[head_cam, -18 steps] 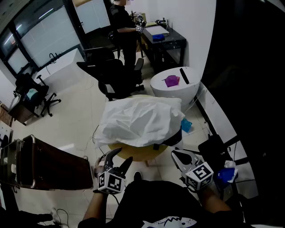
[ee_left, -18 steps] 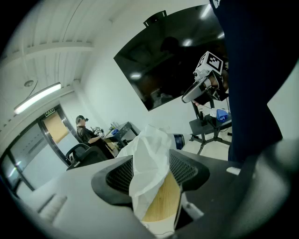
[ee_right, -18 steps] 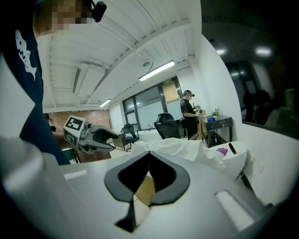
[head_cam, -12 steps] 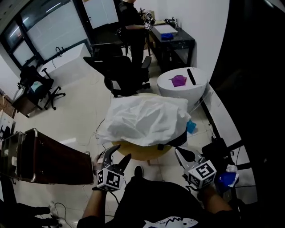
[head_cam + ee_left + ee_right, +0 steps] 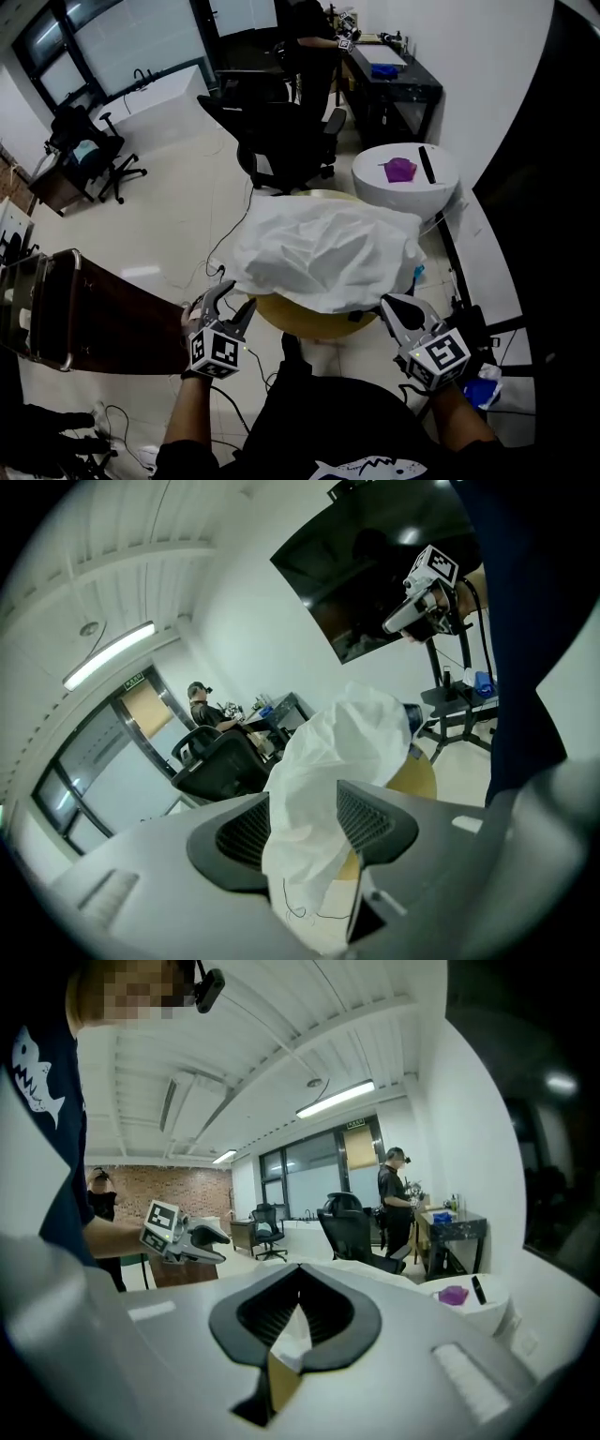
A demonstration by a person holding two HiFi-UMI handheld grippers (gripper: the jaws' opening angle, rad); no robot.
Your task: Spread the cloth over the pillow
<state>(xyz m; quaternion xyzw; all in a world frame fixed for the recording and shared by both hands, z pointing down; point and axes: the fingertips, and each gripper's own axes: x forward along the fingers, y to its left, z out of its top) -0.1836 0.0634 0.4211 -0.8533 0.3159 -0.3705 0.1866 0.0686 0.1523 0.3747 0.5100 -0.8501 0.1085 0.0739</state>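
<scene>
A crumpled white cloth (image 5: 328, 253) lies draped over the pillow, which it hides, on a round yellow table (image 5: 291, 321). My left gripper (image 5: 225, 302) hovers just short of the cloth's near left corner, jaws apart and empty. In the left gripper view the cloth (image 5: 347, 752) shows through the gap between the fingers (image 5: 375, 822). My right gripper (image 5: 392, 305) is shut, its tip by the cloth's near right edge; whether it touches the cloth I cannot tell. In the right gripper view its jaws meet at the tip (image 5: 300, 1274).
A white round side table (image 5: 441, 183) with a purple thing (image 5: 400, 170) stands behind the cloth at right. A black office chair (image 5: 281, 136) is behind it, a person (image 5: 314, 37) stands at a dark desk. A dark cabinet (image 5: 103, 319) is at left. Cables run across the floor.
Both grippers have moved forward towards the cloth. The right one has come up to the cloth's near right edge. The head view has shifted, so the cloth sits further right.
</scene>
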